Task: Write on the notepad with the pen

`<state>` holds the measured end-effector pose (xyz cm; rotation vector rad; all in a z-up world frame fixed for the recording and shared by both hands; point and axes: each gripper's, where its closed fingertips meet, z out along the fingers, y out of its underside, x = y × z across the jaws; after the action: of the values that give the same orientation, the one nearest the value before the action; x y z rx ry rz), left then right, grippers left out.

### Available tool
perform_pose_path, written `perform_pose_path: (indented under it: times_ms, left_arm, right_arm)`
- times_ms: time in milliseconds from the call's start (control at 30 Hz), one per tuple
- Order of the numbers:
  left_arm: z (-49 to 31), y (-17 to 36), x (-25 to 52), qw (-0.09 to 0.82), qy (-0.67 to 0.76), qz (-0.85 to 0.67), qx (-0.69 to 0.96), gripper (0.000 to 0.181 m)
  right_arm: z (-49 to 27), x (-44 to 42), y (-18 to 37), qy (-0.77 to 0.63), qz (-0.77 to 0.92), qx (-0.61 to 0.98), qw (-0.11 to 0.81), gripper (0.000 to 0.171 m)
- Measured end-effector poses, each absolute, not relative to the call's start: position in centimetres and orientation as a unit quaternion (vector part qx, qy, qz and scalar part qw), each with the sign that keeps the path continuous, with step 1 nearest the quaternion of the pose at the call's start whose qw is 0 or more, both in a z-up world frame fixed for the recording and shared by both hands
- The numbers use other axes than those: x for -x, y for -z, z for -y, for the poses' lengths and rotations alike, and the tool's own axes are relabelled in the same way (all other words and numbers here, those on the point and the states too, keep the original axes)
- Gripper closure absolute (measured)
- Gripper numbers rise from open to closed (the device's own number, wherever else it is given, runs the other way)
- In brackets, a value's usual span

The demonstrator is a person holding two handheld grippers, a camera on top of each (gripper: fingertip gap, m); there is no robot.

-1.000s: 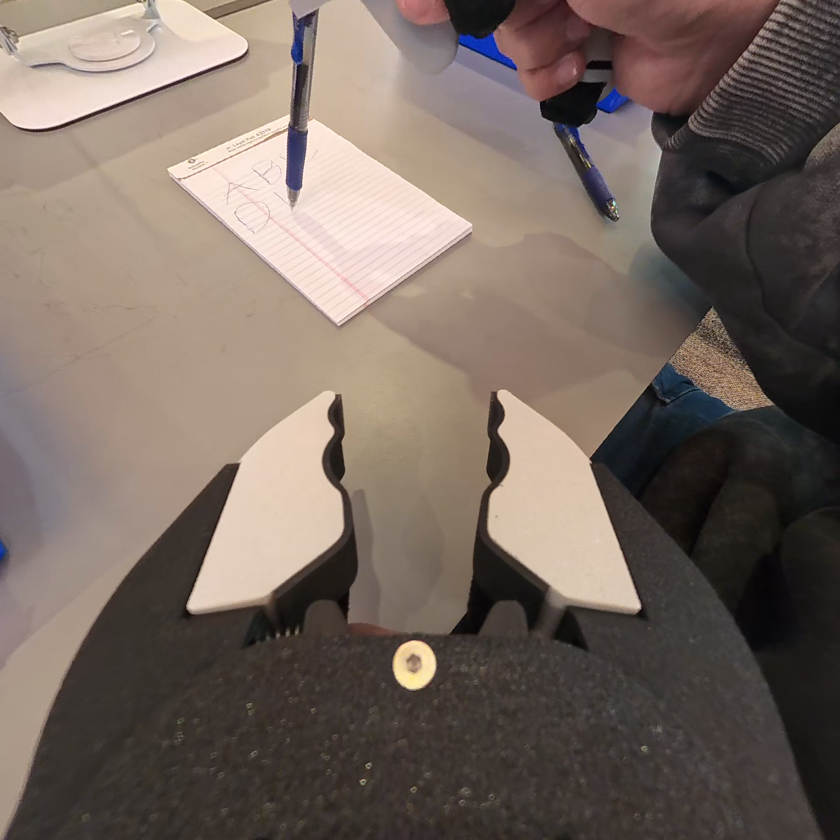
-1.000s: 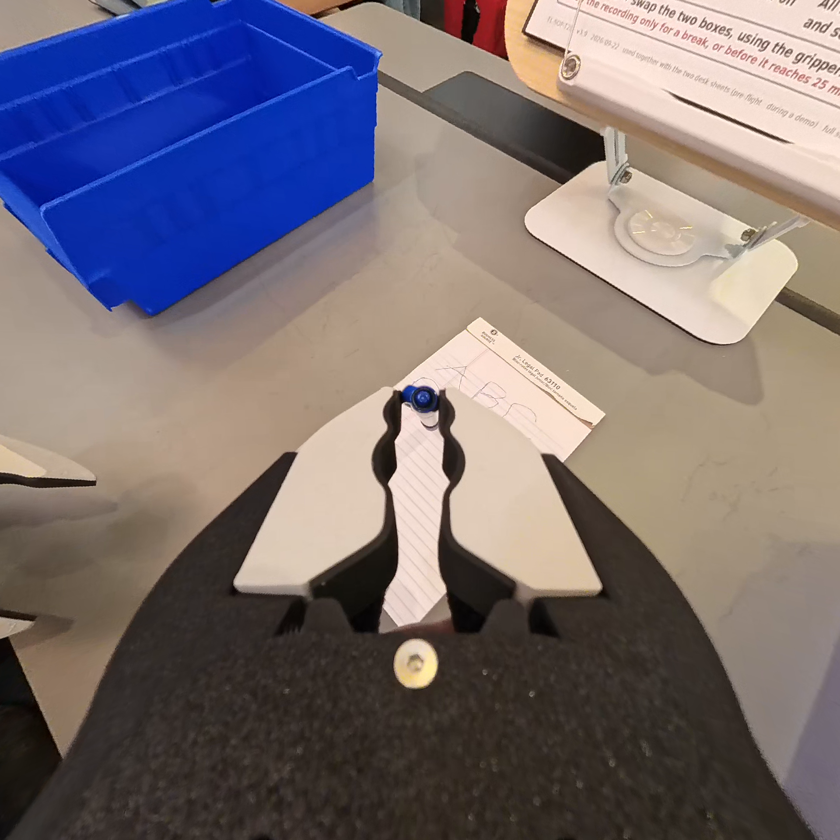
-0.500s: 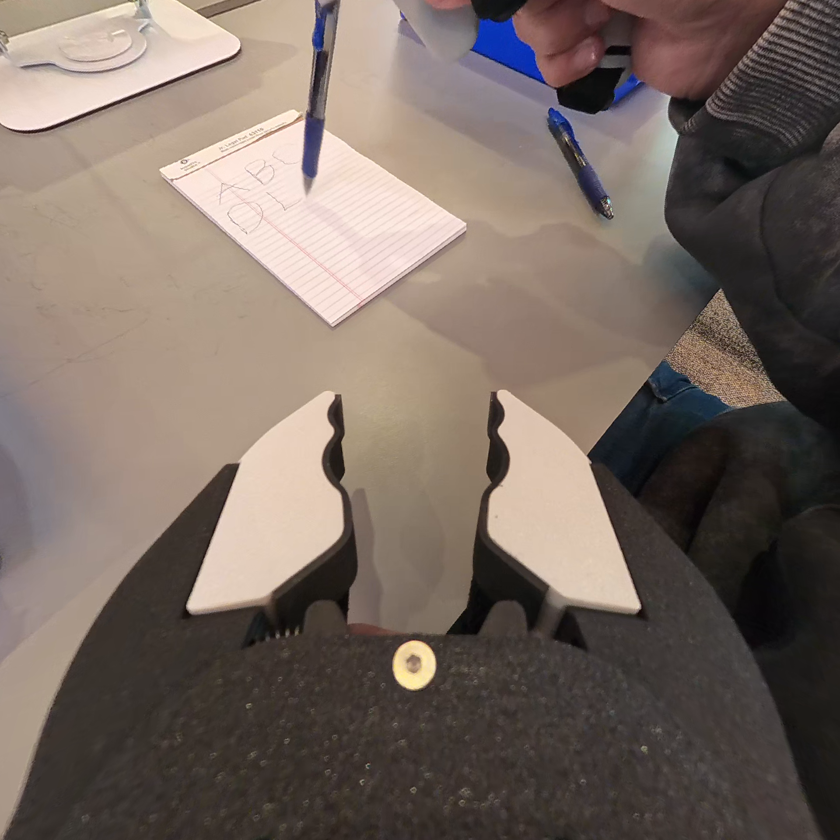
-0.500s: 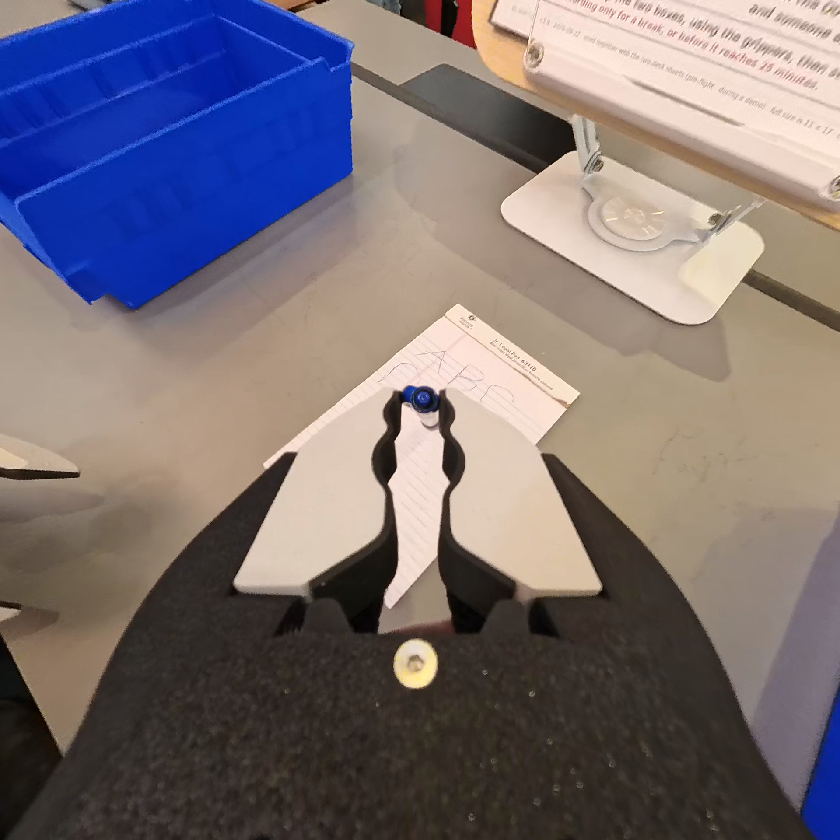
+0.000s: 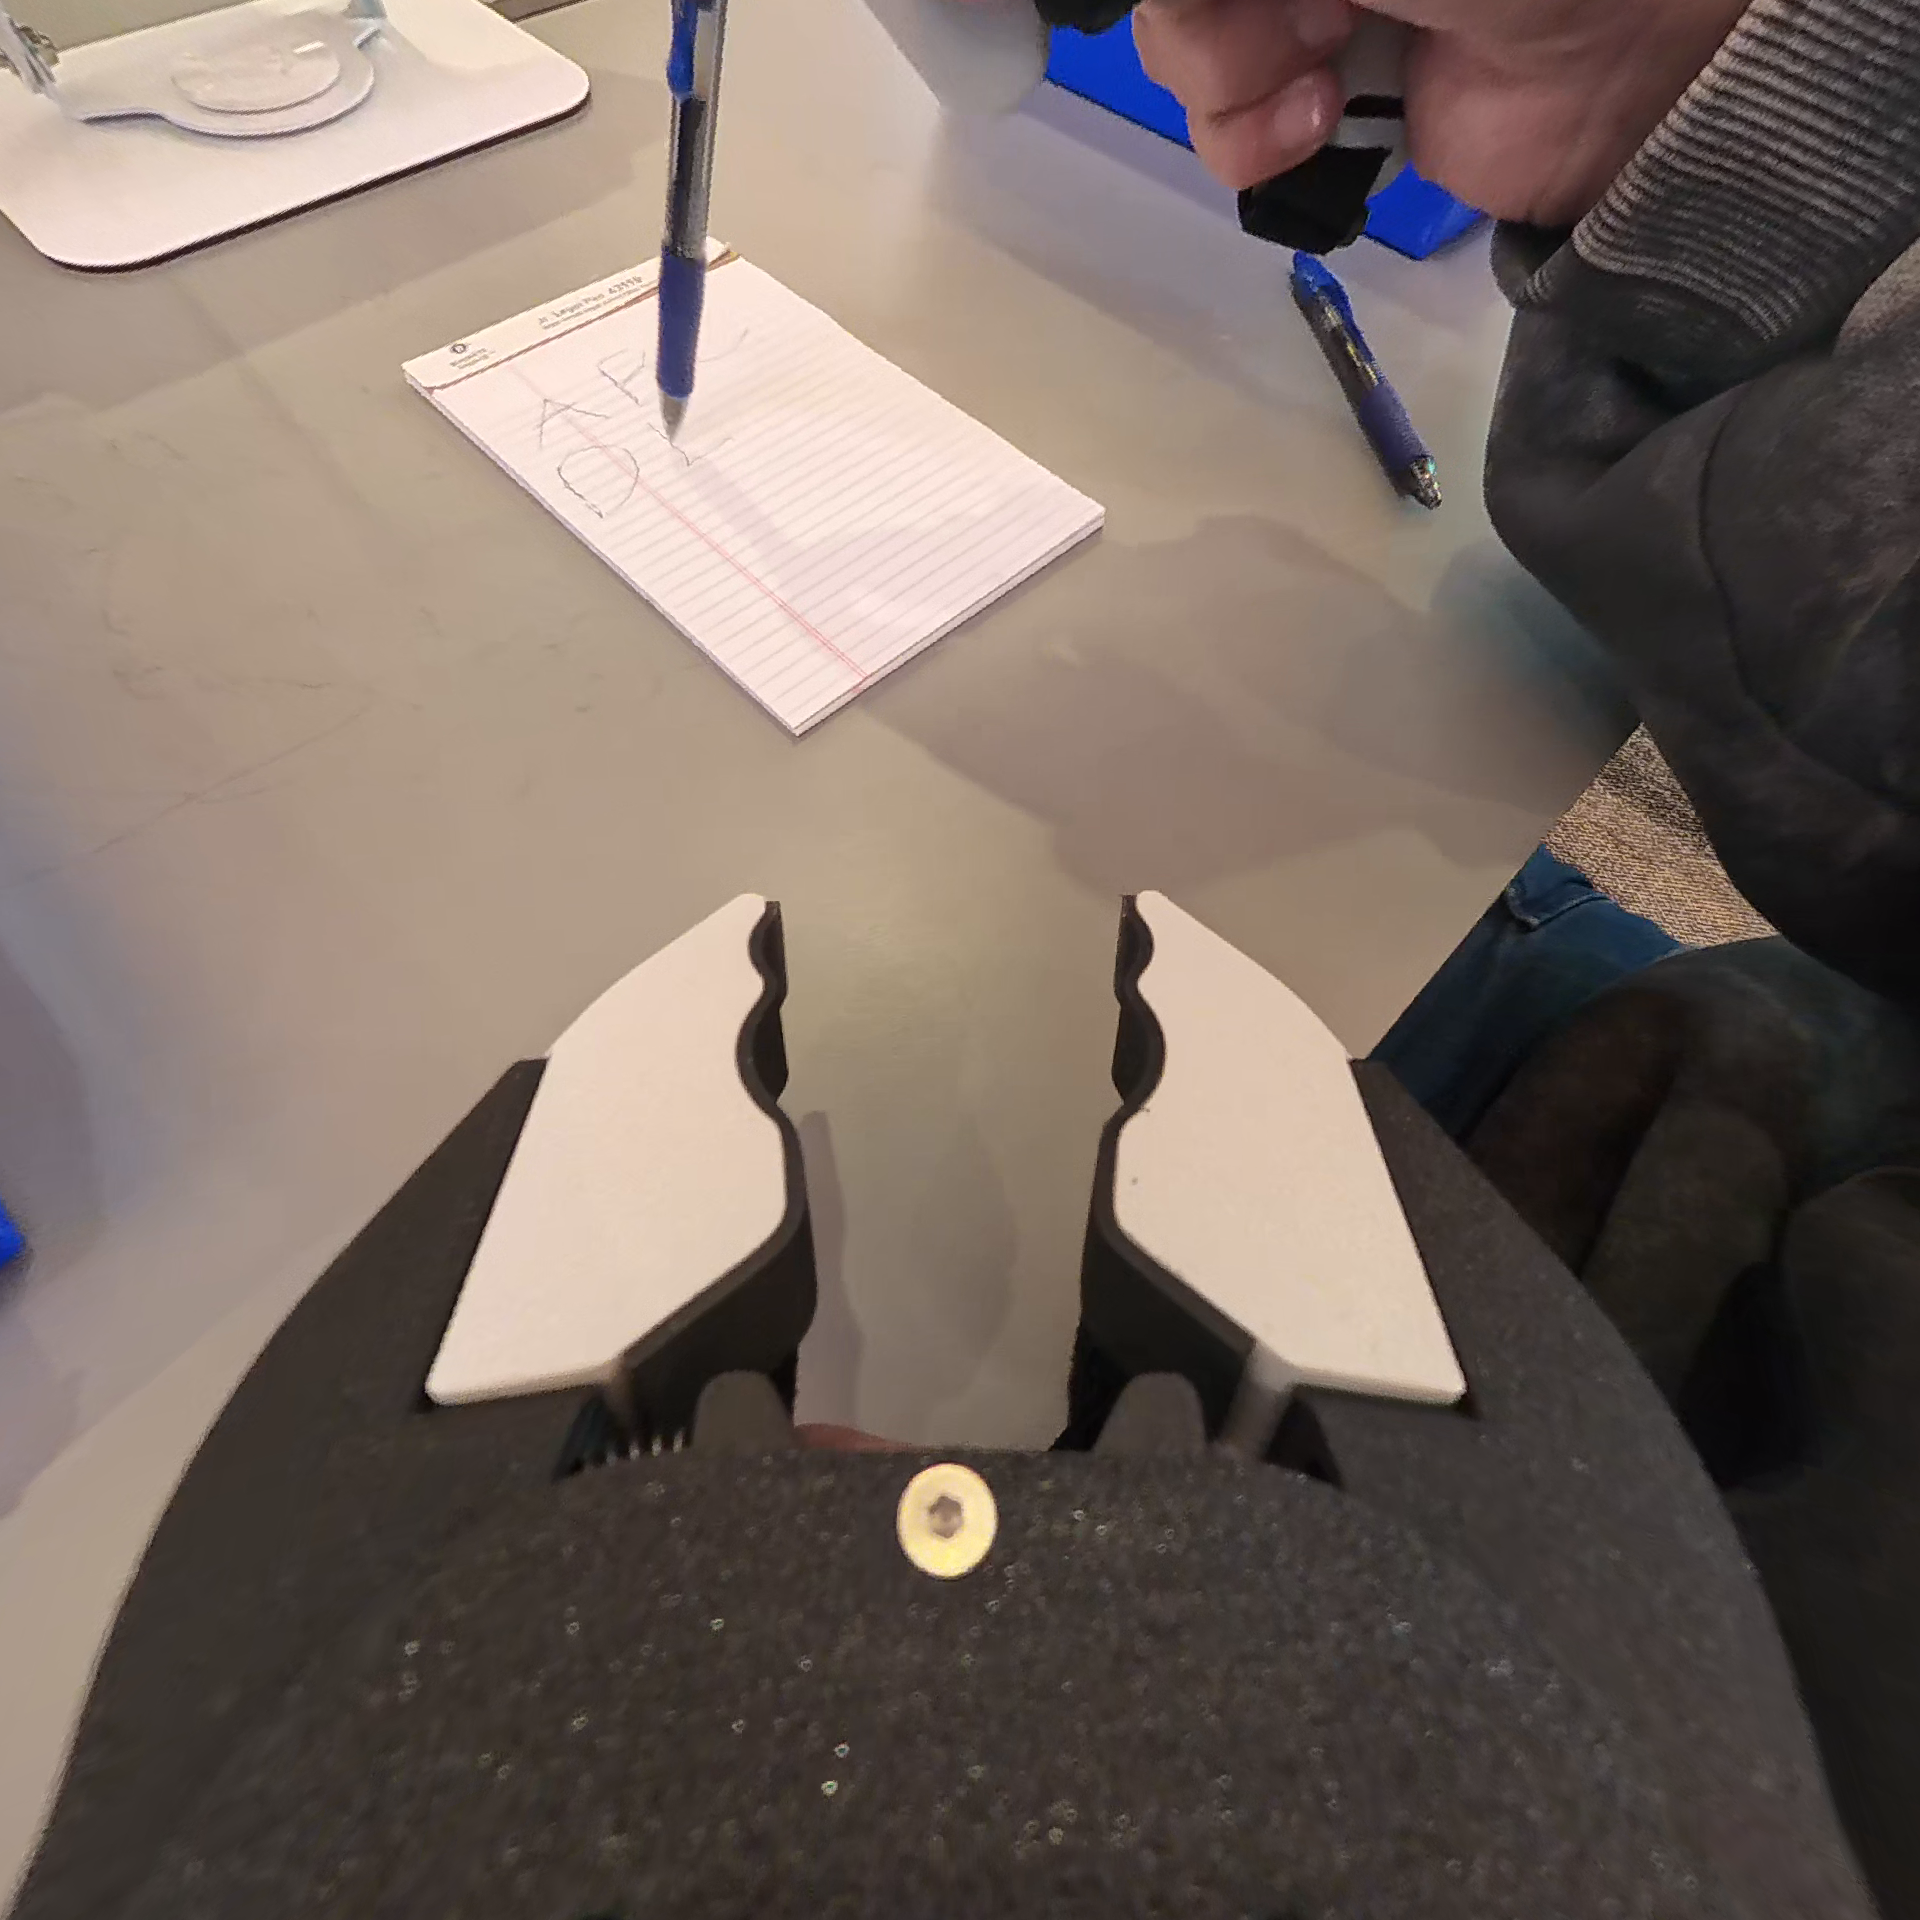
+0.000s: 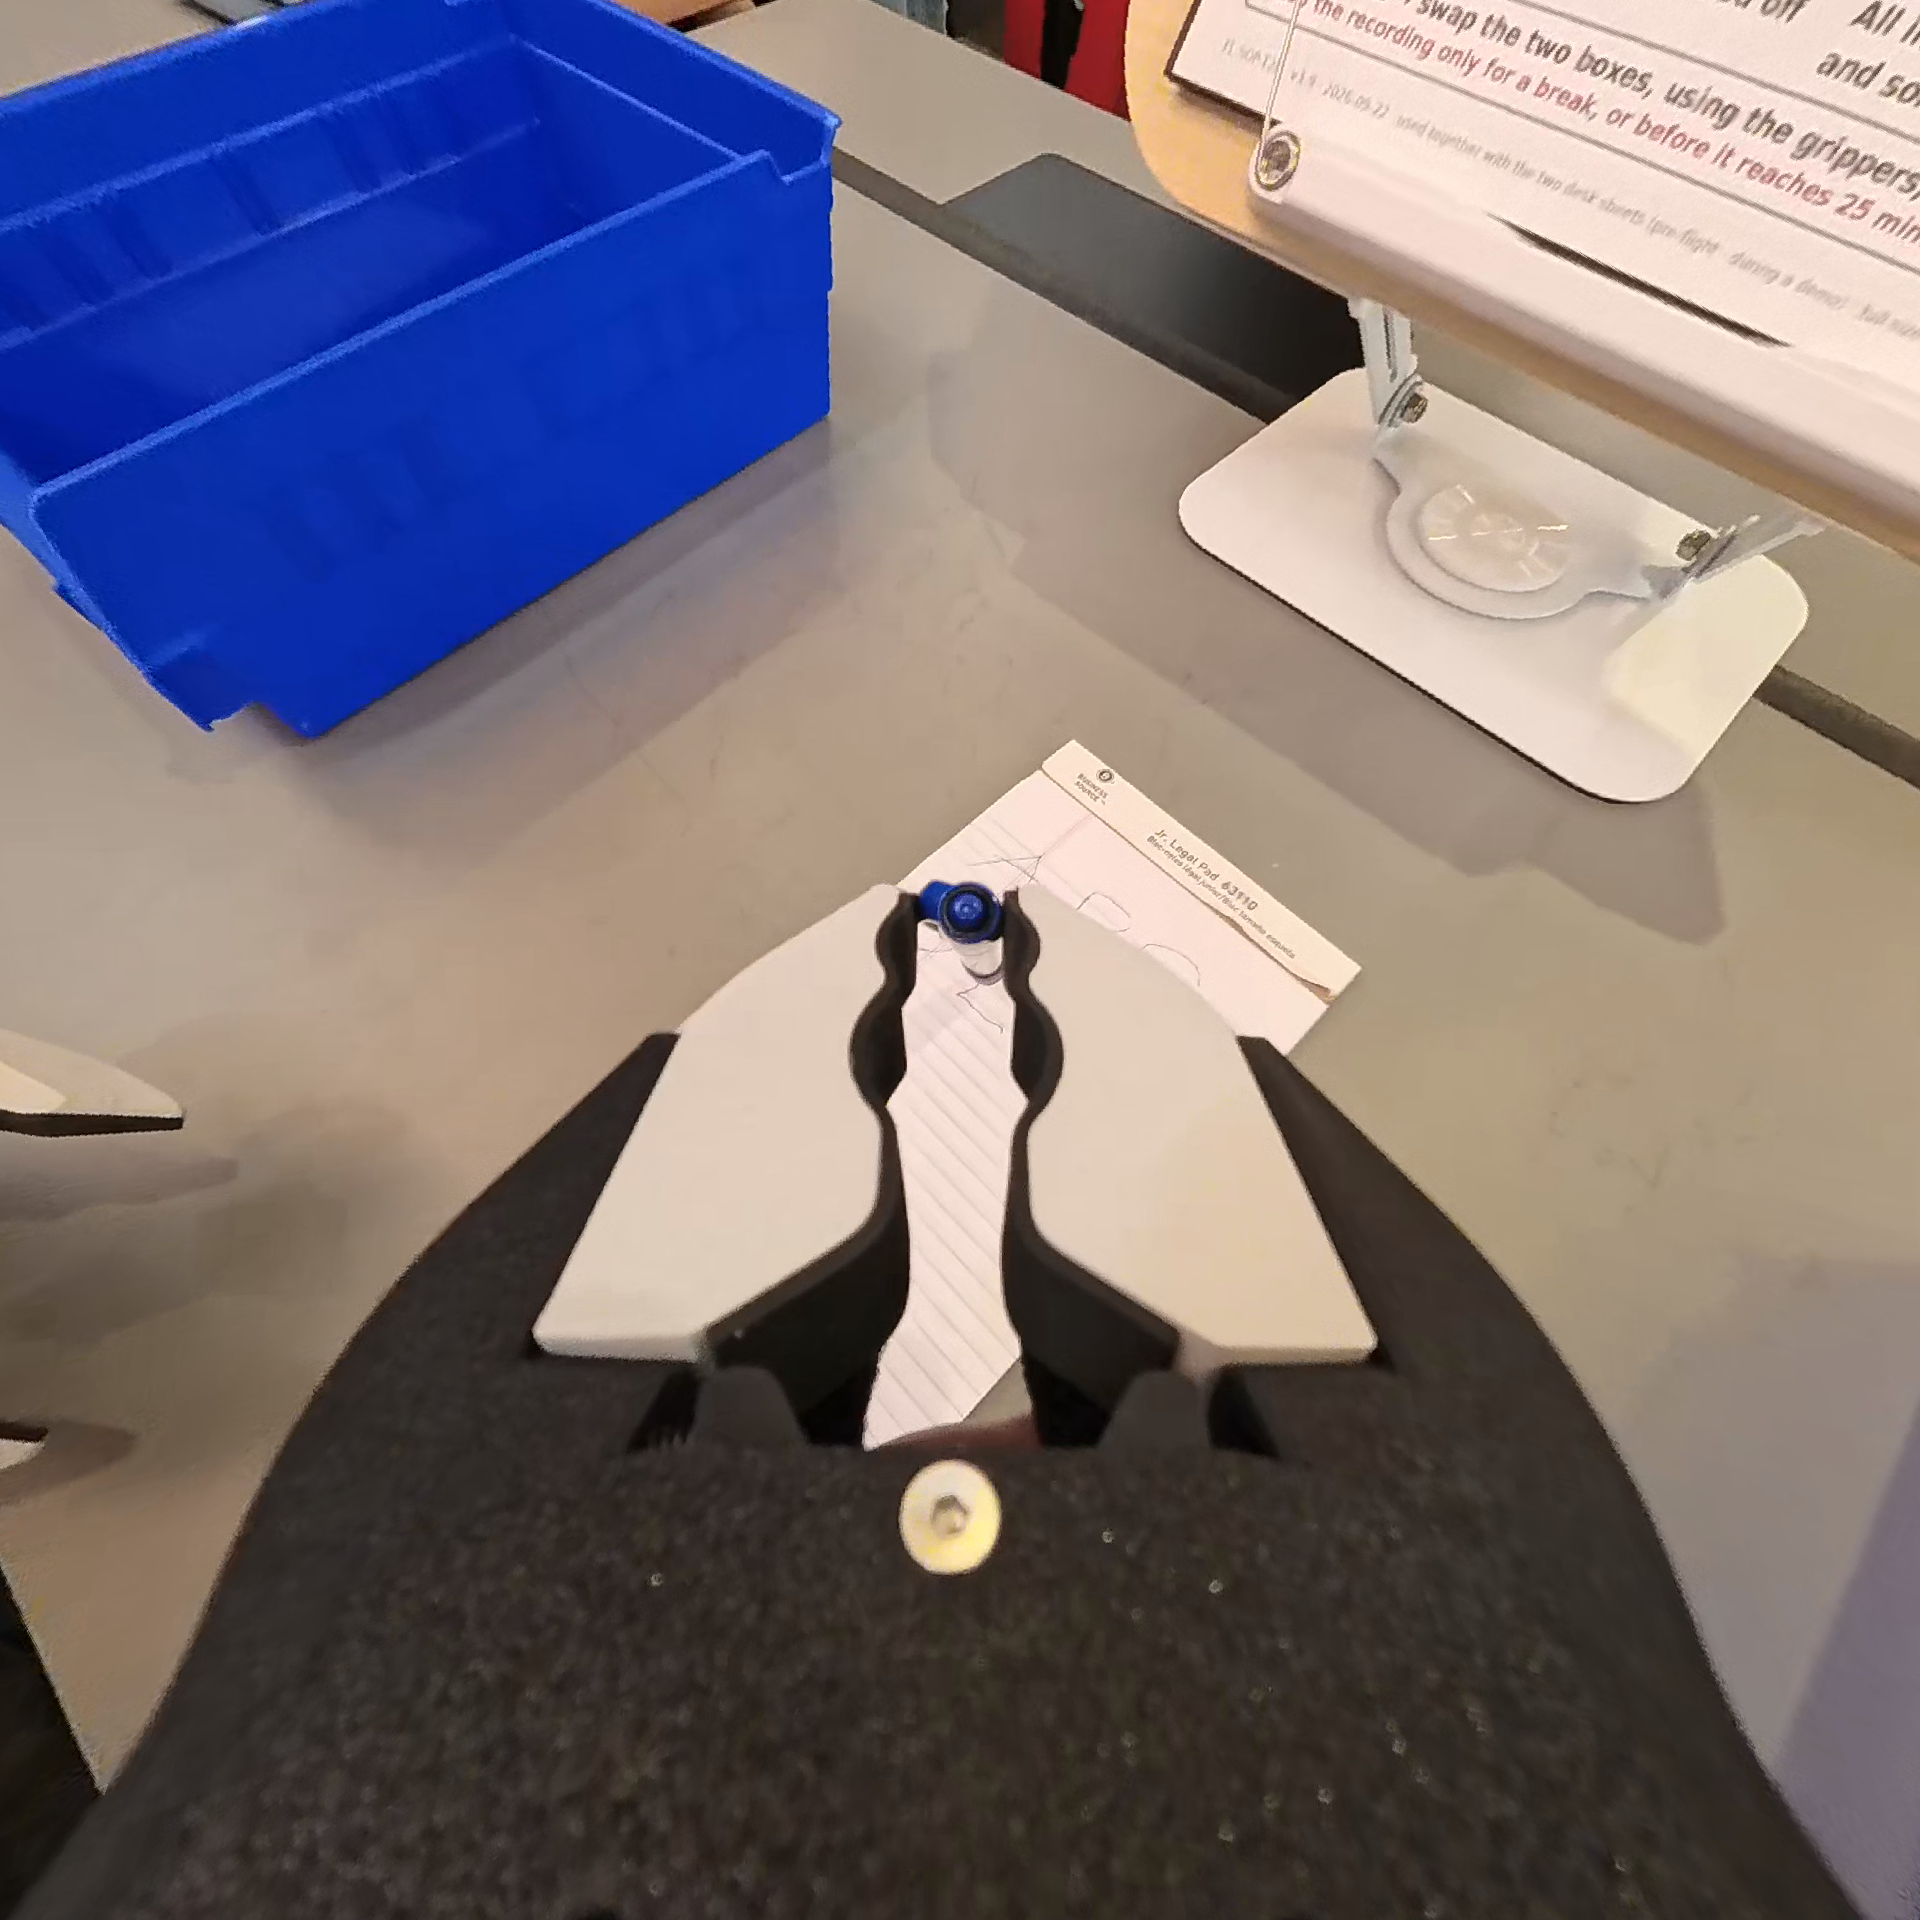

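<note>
In the left wrist view, the left gripper (image 5: 948, 914) hangs over the smooth grey table (image 5: 312, 810) with its jaws released and nothing between them. Farther off lies the white lined paper notepad (image 5: 821, 520), flat and unweighted. The blue plastic pen with a clear barrel (image 5: 686, 260) stands nearly upright over the pad's far left part, its tip at or just above the paper among pencil-grey strokes. A second blue pen (image 5: 1361, 374) lies to the right.

In the right wrist view, the right gripper (image 6: 958, 902) is clenched on the pen (image 6: 966, 910) at the fingertips, seen end-on. The pen looks light, stiff and slick, so it may swivel under pressure; the pad could slide on the glossy top. A blue plastic bin (image 6: 416, 343) sits far left, a white document stand (image 6: 1496, 582) far right.
</note>
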<state>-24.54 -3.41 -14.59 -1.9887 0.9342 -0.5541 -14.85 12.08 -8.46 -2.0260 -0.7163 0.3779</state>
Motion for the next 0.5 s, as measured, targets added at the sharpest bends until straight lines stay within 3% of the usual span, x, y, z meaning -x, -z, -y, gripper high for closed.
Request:
perform_pose_path:
  times_ms: [500]
  left_arm:
    - [3.6,14.6,24.3,0.423,0.222,-0.377,0.794,0.120]
  right_arm:
    - [-11.8,13.6,8.6,-0.138,0.293,0.833,0.449,0.156]
